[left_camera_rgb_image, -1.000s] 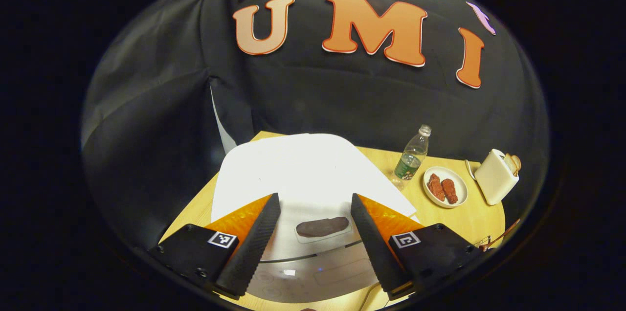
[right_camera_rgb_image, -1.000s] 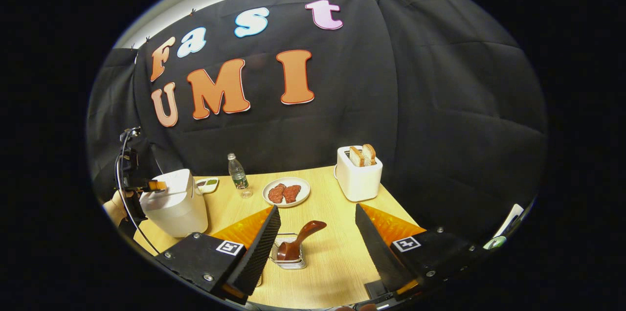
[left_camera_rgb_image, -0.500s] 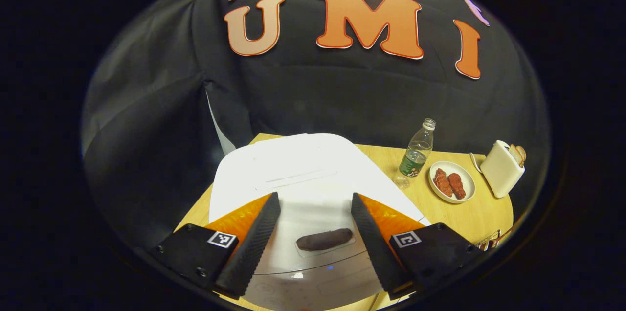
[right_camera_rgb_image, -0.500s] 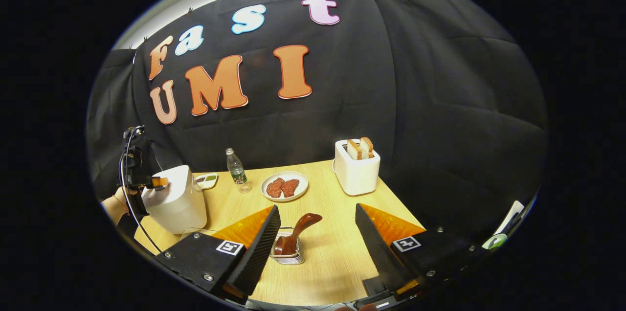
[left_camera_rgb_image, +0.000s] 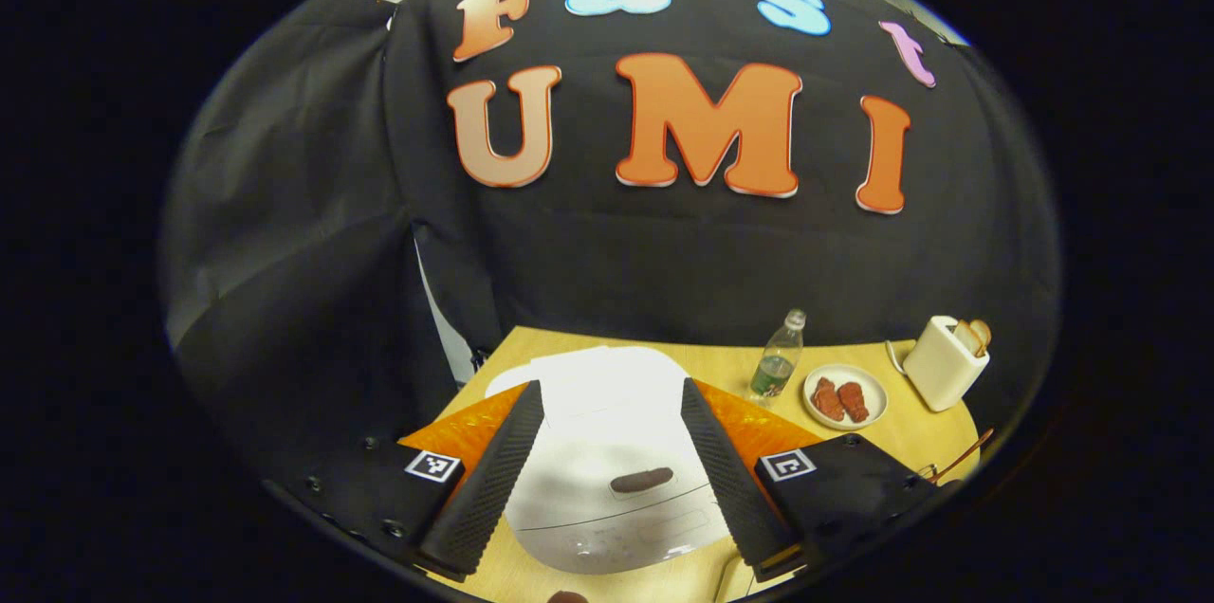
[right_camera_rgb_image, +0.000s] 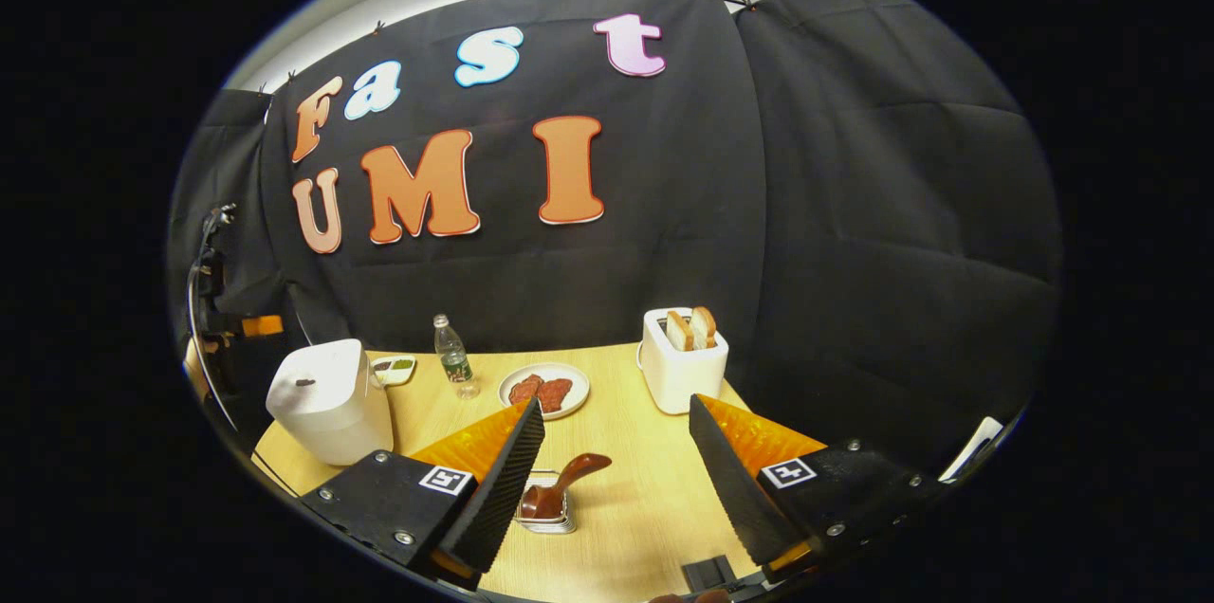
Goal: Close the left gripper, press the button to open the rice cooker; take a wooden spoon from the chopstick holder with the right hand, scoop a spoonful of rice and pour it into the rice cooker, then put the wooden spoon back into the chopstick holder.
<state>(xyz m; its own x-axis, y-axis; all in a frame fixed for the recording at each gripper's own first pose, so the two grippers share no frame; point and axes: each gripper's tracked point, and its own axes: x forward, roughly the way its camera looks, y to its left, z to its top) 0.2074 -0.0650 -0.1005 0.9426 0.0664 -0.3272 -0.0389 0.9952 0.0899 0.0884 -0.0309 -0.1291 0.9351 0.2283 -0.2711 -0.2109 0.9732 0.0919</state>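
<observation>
- Since the earlier frame the left tool (left_camera_rgb_image: 604,480) has pulled up and back from the rice cooker (left_camera_rgb_image: 607,451); the cooker now looks smaller between its fingers, and its lid is down.
- Left tool: its jaws stand wide apart and hold nothing; the dark oval button (left_camera_rgb_image: 642,480) on the cooker's top lies between the fingers, not touched.
- Right tool (right_camera_rgb_image: 616,480): also wide open and empty, hovering above the wooden counter (right_camera_rgb_image: 654,489).
- Wooden spoon (right_camera_rgb_image: 560,487): it stands in the wire chopstick holder (right_camera_rgb_image: 545,520), bowl down; its long axis is tilted, with the handle end pointing up and to the right (as the right gripper view shows it).
- Near the back of the counter, from the cooker rightward: a small dish (right_camera_rgb_image: 393,369), a water bottle (right_camera_rgb_image: 453,358), a plate (right_camera_rgb_image: 543,390) with reddish food, and a white toaster (right_camera_rgb_image: 681,366) with bread slices.
</observation>
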